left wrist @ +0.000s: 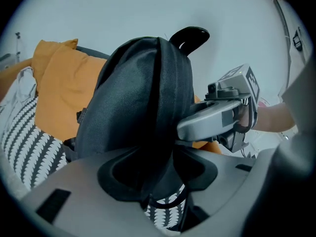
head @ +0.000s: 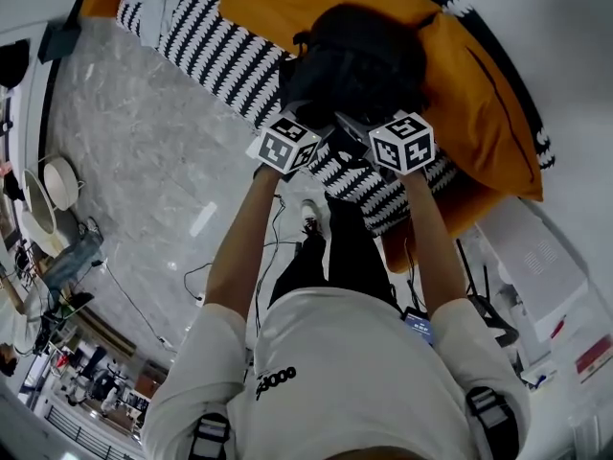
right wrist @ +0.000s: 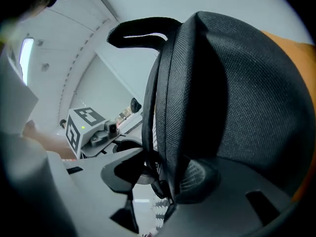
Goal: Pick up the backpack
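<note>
Head view: your left gripper (head: 299, 130) and right gripper (head: 391, 127) sit side by side at the near edge of the black backpack (head: 359, 60), which rests on an orange cushion (head: 479, 103) and a black-and-white throw (head: 220, 51). Left gripper view: your jaws stand wide apart, with the backpack body between them, unclamped. Right gripper view: your jaws stand equally wide, with the backpack's edge between them and its top handle (right wrist: 143, 28) above.

Bright, even indoor light; strong fisheye distortion w/ dark corners
</note>
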{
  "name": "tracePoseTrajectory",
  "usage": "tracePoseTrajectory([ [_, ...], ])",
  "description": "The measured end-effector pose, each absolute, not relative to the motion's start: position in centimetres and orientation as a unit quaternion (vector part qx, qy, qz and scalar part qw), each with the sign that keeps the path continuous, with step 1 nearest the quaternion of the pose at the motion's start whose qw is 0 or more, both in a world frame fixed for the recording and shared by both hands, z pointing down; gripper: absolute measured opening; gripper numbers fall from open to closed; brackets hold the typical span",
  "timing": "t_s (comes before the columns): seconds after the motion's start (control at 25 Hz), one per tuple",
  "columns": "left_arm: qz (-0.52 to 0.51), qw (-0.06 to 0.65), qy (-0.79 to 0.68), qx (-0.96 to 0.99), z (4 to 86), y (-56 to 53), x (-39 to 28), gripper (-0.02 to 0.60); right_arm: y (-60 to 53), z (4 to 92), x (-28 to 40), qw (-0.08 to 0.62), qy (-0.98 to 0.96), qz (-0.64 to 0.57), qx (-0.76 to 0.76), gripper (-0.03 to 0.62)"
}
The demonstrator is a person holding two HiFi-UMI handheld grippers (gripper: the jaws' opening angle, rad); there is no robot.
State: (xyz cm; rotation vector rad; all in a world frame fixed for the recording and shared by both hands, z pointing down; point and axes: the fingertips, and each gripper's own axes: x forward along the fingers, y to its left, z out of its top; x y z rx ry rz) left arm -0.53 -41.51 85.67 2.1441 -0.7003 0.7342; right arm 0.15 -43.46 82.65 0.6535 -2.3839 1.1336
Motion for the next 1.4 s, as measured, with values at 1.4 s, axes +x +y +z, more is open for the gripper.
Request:
tracePoseTrajectory([
  [1.4, 0.277, 0.393, -0.285, 0.829, 78.4, -37.5, -0.4, 0.103, -39.2, 74.8, 3.6, 0.22, -0.88, 0.353, 0.229, 0.081],
])
